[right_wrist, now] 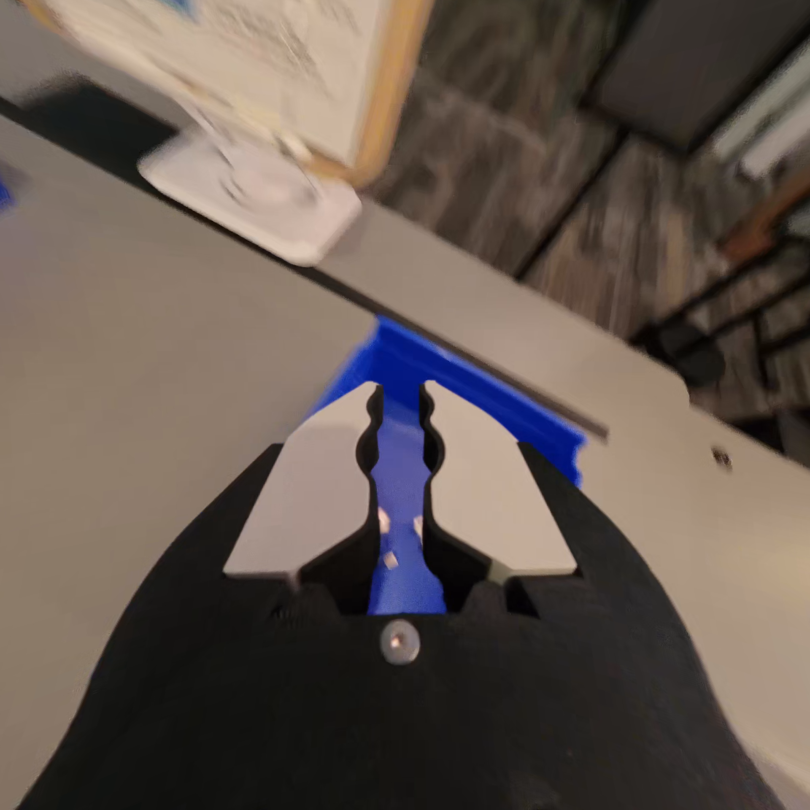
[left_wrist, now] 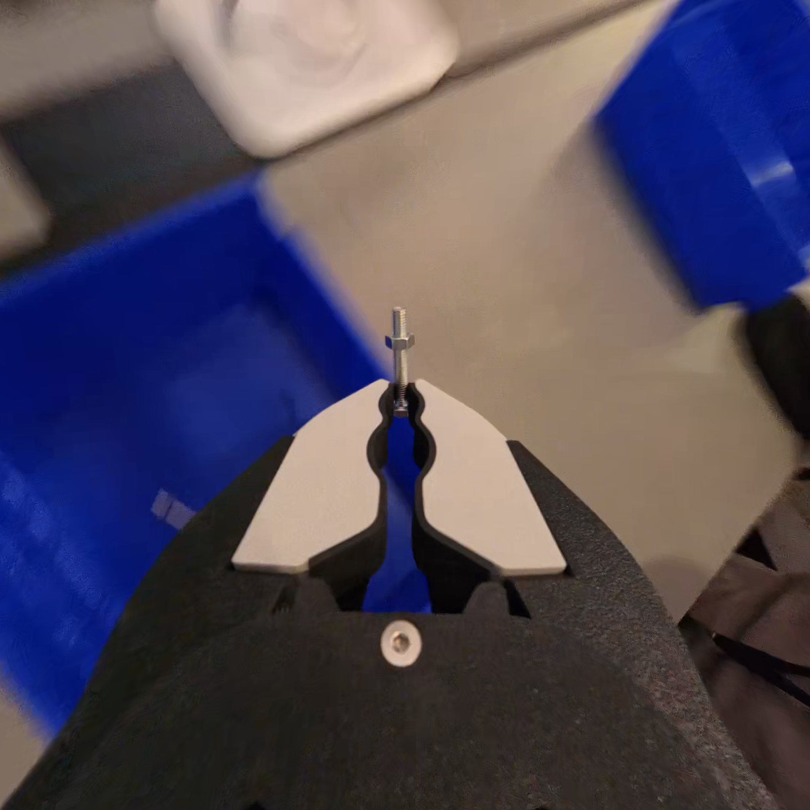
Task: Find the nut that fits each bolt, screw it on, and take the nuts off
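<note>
While its tips are pinched together, the left gripper (left_wrist: 400, 388) is seen clamped on the head end of a small silver bolt (left_wrist: 399, 364), whose threaded shaft stands out straight ahead of the fingertips. A hex nut (left_wrist: 400, 340) is threaded partway along that shaft, with a short length of thread left bare beyond it. Behind the bolt, bare grey tabletop (left_wrist: 460, 263) is seen. A blue bin (left_wrist: 144, 350) is found below and to the left, and a second blue bin (left_wrist: 710, 153) at upper right; both are blurred. A white square base (left_wrist: 307, 70) is set at the far table edge.

The right gripper (right_wrist: 401, 388) is held with a narrow gap between its tips, and nothing is gripped. It is poised above a blue bin (right_wrist: 482, 394) placed close to the table's far edge, and a few small pale pieces (right_wrist: 389, 561), too blurred to be named, are glimpsed on the bin floor between the fingers. Open table (right_wrist: 153, 372) is left on the left side.
</note>
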Available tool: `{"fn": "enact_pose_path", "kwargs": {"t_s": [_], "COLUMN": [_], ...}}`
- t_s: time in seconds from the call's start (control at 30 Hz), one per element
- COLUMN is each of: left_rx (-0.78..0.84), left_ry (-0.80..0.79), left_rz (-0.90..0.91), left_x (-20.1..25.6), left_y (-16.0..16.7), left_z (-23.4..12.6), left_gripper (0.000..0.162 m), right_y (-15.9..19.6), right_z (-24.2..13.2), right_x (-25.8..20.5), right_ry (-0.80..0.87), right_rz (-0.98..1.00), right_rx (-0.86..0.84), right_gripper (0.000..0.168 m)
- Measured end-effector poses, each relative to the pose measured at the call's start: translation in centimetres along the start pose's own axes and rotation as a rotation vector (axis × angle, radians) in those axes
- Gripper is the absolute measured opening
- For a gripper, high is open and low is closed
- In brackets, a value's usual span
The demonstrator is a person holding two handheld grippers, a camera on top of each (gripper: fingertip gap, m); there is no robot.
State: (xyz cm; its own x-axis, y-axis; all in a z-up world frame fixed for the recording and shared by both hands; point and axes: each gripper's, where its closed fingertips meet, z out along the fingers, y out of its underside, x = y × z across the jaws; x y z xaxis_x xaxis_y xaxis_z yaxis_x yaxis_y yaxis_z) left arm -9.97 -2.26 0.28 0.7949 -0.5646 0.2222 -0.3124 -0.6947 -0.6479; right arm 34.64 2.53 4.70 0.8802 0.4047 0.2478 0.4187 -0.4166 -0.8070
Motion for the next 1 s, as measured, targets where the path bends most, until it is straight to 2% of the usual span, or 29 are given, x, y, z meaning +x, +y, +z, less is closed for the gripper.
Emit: {"fn": "enact_pose_path", "kwargs": {"t_s": [0.07, 0.1, 0.17, 0.2, 0.23, 0.33, 0.43, 0.53, 0.73, 0.83, 1.0], "left_rx": [0.281, 0.385, 0.470, 0.476, 0.482, 0.460, 0.492, 0.508, 0.507, 0.514, 0.528], "left_ry": [0.200, 0.304, 0.502, 0.548, 0.555, 0.623, 0.694, 0.696, 0.685, 0.694, 0.738], "left_rz": [0.161, 0.226, 0.363, 0.408, 0.426, 0.479, 0.473, 0.488, 0.512, 0.511, 0.523], "left_x": [7.3, 10.9, 17.5, 19.7, 21.1, 24.4, 26.2, 26.6, 26.8, 26.9, 27.1], "left_y": [-4.9, -6.3, -6.8, -6.5, -6.4, -5.2, -5.0, -4.9, -4.7, -4.7, -4.5], "left_z": [-1.5, -1.9, -1.8, -1.3, -0.6, 0.4, -0.2, -0.6, -0.6, -0.6, -1.2], "left_gripper": [0.005, 0.005, 0.005, 0.005, 0.005, 0.005, 0.005, 0.005, 0.005, 0.005, 0.008], "right_y": [-4.4, -6.6, -9.5, -10.2, -10.7, -11.2, -11.0, -10.3, -10.0, -9.5, -9.7], "right_z": [-2.3, -4.0, -8.9, -11.0, -12.1, -12.9, -13.3, -12.9, -12.7, -12.4, -12.8], "right_x": [-4.5, -8.1, -15.8, -18.3, -19.7, -21.6, -22.3, -23.2, -24.5, -25.2, -25.4], "right_ry": [-0.161, -0.334, -0.777, -0.951, -1.036, -1.095, -1.138, -1.191, -1.219, -1.234, -1.260], "right_rz": [-0.023, -0.037, -0.042, -0.019, 0.012, 0.022, 0.020, 0.002, -0.010, -0.037, -0.015], "right_rx": [0.230, 0.366, 0.612, 0.693, 0.743, 0.811, 0.810, 0.741, 0.707, 0.673, 0.686], "right_gripper": [0.017, 0.017, 0.016, 0.015, 0.014, 0.016, 0.016, 0.017, 0.017, 0.007, 0.006]}}
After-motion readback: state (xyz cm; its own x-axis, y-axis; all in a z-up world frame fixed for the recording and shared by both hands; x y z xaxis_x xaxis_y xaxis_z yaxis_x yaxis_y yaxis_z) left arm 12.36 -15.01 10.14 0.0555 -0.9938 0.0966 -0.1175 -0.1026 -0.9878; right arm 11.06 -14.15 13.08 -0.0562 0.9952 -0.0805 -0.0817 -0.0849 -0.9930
